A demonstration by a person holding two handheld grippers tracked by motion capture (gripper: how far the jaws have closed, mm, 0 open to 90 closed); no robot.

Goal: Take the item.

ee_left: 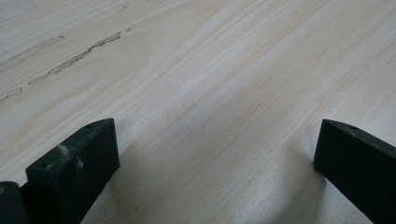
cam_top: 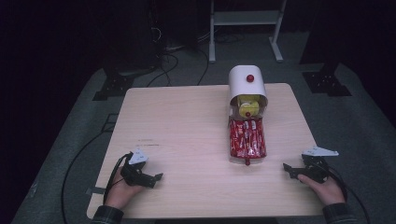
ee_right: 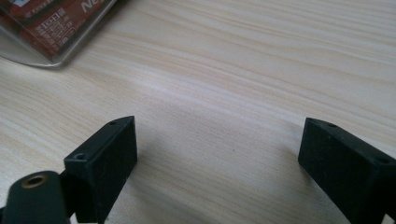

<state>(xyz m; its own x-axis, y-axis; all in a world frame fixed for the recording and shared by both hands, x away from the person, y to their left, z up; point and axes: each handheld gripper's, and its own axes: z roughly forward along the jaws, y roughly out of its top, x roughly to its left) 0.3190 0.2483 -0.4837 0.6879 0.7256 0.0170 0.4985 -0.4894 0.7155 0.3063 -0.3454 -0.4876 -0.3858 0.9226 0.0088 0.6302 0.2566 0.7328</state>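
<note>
A clear plastic drawer packed with red sachets stood pulled out before a white round-topped dispenser on the pale wooden table. Near that drawer, left gripper and right gripper rested, fingers wide and empty. Approach judged pending; next, one gripper must reach the drawer.

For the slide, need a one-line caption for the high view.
Both grippers, left and right, rest open on the wooden table, flanking a clear drawer of red packets.

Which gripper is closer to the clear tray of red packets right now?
Right. The right gripper rests on the table just right of the tray of red packets, jaws open. The left gripper lies well off to its left, also open.
</note>
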